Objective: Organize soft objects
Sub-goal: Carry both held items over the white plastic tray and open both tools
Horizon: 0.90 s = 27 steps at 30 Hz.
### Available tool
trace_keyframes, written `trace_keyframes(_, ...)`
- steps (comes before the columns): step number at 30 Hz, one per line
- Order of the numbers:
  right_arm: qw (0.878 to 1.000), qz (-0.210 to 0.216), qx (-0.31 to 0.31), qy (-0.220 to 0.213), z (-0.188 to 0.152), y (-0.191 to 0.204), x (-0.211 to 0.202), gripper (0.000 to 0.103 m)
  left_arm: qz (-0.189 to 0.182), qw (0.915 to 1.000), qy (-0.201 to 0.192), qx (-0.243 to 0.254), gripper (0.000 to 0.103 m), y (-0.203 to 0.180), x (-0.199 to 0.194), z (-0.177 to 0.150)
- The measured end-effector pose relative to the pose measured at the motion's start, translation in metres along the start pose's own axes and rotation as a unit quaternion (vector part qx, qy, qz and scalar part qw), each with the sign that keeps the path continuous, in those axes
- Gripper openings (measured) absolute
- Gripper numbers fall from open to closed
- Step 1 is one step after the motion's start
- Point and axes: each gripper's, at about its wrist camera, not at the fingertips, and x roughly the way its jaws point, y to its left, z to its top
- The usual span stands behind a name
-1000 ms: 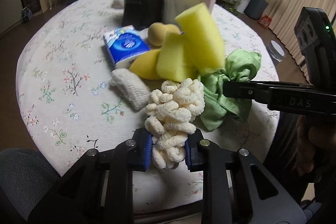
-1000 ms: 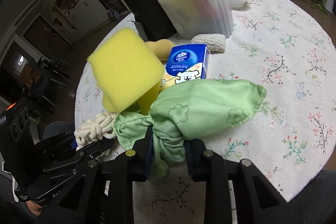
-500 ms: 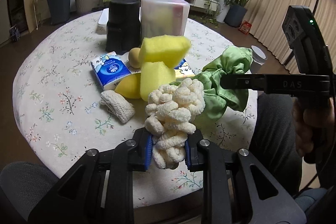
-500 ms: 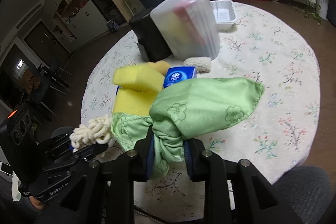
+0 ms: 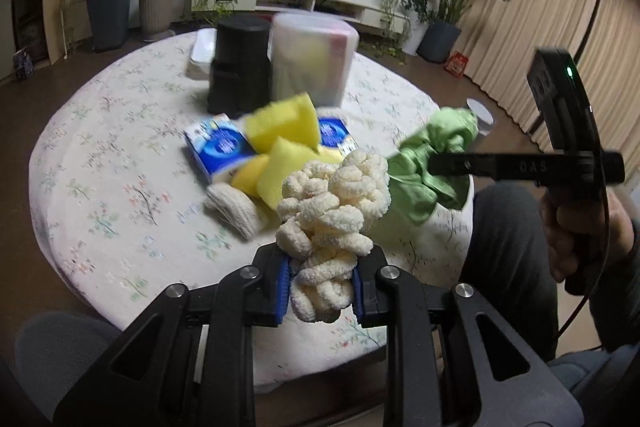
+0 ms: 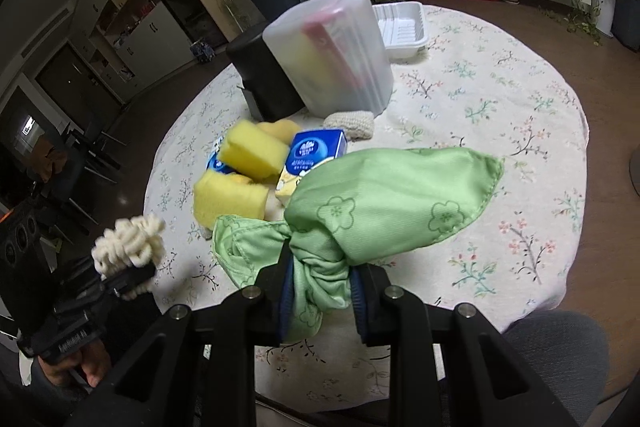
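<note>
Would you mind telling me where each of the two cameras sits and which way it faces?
Left wrist: on the left gripper, angled down over the table; clamps the cream chenille cloth; right hand shows.
Right wrist: on the right gripper, angled down; clamps the green cloth; left hand shows.
Shared: yellow sponges, tissue packs, black container, translucent container.

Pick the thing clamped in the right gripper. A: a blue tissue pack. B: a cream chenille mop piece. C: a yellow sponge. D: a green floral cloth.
D: the right gripper is shut on the bunched green floral cloth, while the cream chenille piece sits in the left gripper.
</note>
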Motion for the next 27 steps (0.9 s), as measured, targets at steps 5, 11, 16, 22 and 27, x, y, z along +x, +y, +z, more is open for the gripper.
trace_keyframes(5,1.0,-0.01,-0.007,-0.012,0.012,-0.005,-0.009,0.027,0.013,0.9997,-0.019,0.001,0.021,0.017,-0.01,0.023)
trace_keyframes(11,0.999,-0.026,-0.007,-0.023,0.03,-0.019,-0.011,0.027,0.035,0.9989,-0.031,0.005,0.021,0.043,-0.005,0.059)
trace_keyframes(16,0.998,-0.044,-0.01,-0.036,0.055,-0.036,-0.015,0.027,0.059,0.9976,-0.038,-0.002,0.021,0.07,0.001,0.092)
trace_keyframes(22,0.995,-0.072,-0.023,-0.058,0.101,-0.057,-0.02,0.027,0.083,0.9942,-0.06,0.031,0.022,0.1,0.014,0.155)
trace_keyframes(27,0.993,-0.082,-0.043,-0.067,0.158,-0.074,-0.014,0.027,0.116,0.9893,-0.054,0.07,0.022,0.122,0.05,0.212)
